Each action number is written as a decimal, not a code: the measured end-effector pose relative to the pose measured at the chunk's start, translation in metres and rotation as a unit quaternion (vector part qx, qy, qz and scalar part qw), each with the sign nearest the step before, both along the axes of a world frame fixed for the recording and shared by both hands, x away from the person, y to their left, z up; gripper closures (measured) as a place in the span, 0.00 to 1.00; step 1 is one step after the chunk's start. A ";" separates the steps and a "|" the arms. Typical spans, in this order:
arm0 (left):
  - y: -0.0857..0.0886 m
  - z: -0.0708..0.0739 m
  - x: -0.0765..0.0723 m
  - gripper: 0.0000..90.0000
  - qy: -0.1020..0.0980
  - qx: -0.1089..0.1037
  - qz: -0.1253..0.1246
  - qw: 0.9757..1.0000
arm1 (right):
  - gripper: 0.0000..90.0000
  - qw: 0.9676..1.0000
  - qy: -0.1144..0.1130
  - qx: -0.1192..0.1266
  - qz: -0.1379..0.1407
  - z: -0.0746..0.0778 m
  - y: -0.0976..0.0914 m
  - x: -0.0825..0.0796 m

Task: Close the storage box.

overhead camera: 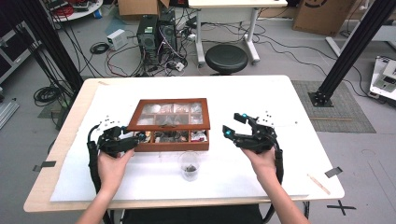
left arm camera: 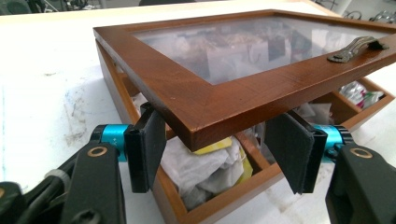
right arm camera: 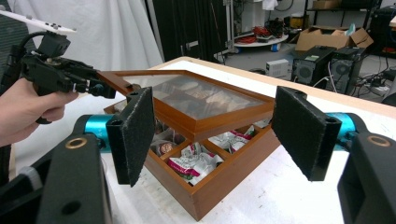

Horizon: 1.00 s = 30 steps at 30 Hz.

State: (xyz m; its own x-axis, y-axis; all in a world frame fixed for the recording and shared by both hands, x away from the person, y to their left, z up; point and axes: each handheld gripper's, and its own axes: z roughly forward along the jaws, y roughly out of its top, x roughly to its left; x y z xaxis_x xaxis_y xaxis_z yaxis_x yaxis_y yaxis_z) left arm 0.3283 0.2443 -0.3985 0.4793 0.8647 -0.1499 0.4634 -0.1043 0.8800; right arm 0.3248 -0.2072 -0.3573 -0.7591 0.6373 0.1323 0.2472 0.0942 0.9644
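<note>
Packets of white and red wrapping fill the compartments of the wooden box on the white bench, but their print is too blurred to read. A clear plastic cup with dark bits stands just in front of the box. The left gripper has its fingers apart around the corner of the glass lid, which sits tilted, half raised. The right gripper hovers beside the box, fingers apart and holding nothing. Beyond the bench stand a black stool, computer towers among tangled cables, and cardboard boxes.
</note>
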 end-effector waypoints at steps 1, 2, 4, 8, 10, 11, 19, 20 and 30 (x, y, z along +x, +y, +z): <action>0.000 -0.001 -0.001 0.43 0.000 0.001 -0.002 1.000 | 0.34 1.000 0.000 -0.001 0.000 0.000 0.000 0.000; 0.000 -0.003 -0.002 0.43 0.002 0.002 -0.001 1.000 | 0.34 1.000 0.000 0.000 0.000 0.000 0.000 0.000; 0.000 -0.006 -0.004 0.43 0.001 0.012 -0.001 1.000 | 0.34 1.000 0.001 0.000 -0.001 0.000 0.000 0.000; 0.000 -0.007 -0.008 0.43 -0.003 0.023 0.000 1.000 | 0.34 1.000 -0.001 0.000 -0.003 0.000 -0.001 0.000; 0.000 -0.008 -0.009 0.43 -0.002 0.024 0.000 1.000 | 0.34 1.000 0.000 0.000 -0.001 0.000 -0.001 0.000; 0.000 -0.008 -0.010 0.43 -0.001 0.027 -0.001 1.000 | 0.34 1.000 0.000 0.000 0.000 0.000 0.000 0.000; 0.000 -0.012 -0.014 0.43 0.005 0.043 -0.002 0.999 | 0.34 1.000 0.001 0.000 -0.001 -0.001 -0.001 0.000; 0.000 -0.013 -0.014 0.43 0.004 0.044 -0.001 0.999 | 0.34 1.000 0.002 0.000 -0.002 -0.001 -0.001 0.000; 0.000 -0.017 -0.017 0.43 0.019 0.058 -0.002 0.998 | 0.34 1.000 0.004 0.001 -0.005 -0.002 -0.003 0.002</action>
